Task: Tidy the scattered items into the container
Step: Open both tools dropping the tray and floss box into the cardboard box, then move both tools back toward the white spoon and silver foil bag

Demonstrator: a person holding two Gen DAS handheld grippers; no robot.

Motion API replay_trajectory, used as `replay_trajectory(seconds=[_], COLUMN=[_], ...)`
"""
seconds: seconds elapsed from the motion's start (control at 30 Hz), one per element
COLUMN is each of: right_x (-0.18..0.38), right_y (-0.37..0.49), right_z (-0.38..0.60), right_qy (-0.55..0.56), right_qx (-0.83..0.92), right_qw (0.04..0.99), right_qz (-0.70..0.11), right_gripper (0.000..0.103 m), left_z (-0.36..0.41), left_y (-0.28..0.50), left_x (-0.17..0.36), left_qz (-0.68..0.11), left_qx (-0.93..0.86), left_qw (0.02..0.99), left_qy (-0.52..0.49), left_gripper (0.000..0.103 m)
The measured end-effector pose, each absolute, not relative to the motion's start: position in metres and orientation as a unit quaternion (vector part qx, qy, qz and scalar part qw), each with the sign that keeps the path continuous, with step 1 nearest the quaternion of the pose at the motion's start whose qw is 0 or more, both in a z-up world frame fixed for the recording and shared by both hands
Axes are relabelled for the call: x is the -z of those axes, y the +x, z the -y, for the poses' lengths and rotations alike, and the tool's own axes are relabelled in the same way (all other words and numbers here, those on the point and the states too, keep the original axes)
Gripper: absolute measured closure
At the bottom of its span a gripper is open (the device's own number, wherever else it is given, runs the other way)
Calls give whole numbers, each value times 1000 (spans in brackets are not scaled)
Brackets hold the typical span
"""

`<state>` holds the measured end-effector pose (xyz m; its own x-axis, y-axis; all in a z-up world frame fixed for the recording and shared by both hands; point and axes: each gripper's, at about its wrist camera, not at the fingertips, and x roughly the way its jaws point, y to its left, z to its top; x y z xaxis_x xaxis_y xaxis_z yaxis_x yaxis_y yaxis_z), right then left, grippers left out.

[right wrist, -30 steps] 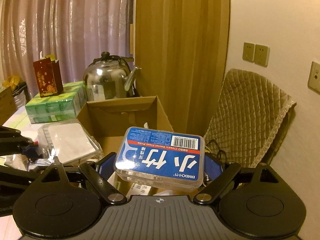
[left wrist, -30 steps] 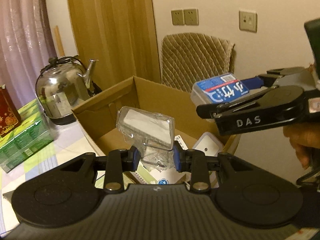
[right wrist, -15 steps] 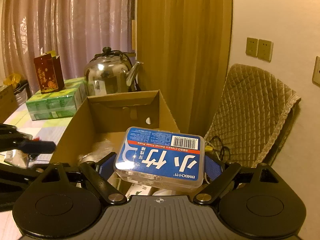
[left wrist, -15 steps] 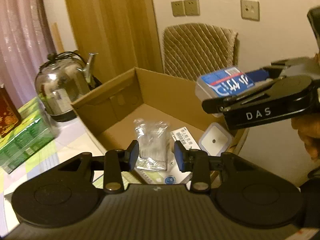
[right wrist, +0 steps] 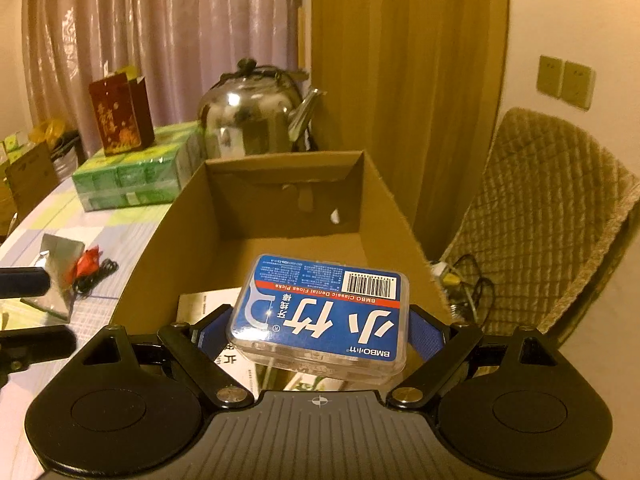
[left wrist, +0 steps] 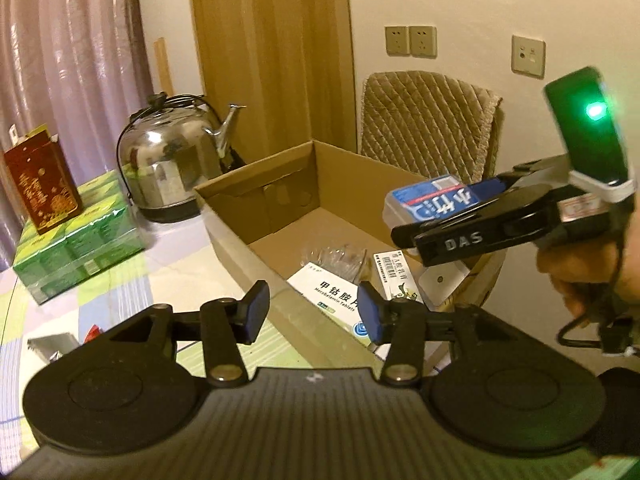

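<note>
An open cardboard box stands on the table. Inside lie a clear plastic packet, a white tablet box and a small white case. My left gripper is open and empty, just in front of the box's near wall. My right gripper is shut on a blue-labelled floss pick box and holds it above the box's near end; the floss box also shows in the left wrist view.
A steel kettle stands behind the box. A green shrink-wrapped pack with a red carton on it lies to the left. A silver piece and a small red item lie on the tablecloth. A padded chair stands at the wall.
My left gripper opened and dropped the clear plastic packet into the box, then drew back toward the near wall. My right gripper still holds the floss box over the box.
</note>
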<state>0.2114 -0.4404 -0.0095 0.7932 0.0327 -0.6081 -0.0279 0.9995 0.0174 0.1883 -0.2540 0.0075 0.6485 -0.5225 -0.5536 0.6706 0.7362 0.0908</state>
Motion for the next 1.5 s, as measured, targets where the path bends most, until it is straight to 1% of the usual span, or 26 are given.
replay_trajectory(seconds=[0.37,0.47,0.6,0.93,1.03,1.2,1.3,1.37,1.5], right_x=[23,25,23,-1,-10,-20,-20,-19,-16], right_y=[227,228,223,180,159,129,115,107,94], right_z=[436,434,434,425,412,380,355,339,314], right_qy=[15,14,15,45,51,49,40,31,36], right_qx=[-31,-34,-31,-31,-41,-70,-97,-111,-128], right_qw=[936,935,938,952,956,960,956,954,948], right_qz=[-350,-352,-345,-302,-285,-268,-274,-277,-290], right_gripper=[16,13,8,5,2,2,2,2,2], left_z=[241,238,230,192,172,128,97,78,41], left_y=[188,188,190,178,168,145,131,123,108], left_x=[-3,-1,0,3,6,12,15,16,13], left_qz=[-265,-268,-274,-291,-300,-321,-332,-338,-340], left_qx=[320,316,307,264,245,200,167,143,100], left_qw=[901,902,904,915,918,923,926,928,934], left_qy=[129,124,114,87,79,71,64,59,44], left_gripper=[56,55,54,50,47,45,42,38,27])
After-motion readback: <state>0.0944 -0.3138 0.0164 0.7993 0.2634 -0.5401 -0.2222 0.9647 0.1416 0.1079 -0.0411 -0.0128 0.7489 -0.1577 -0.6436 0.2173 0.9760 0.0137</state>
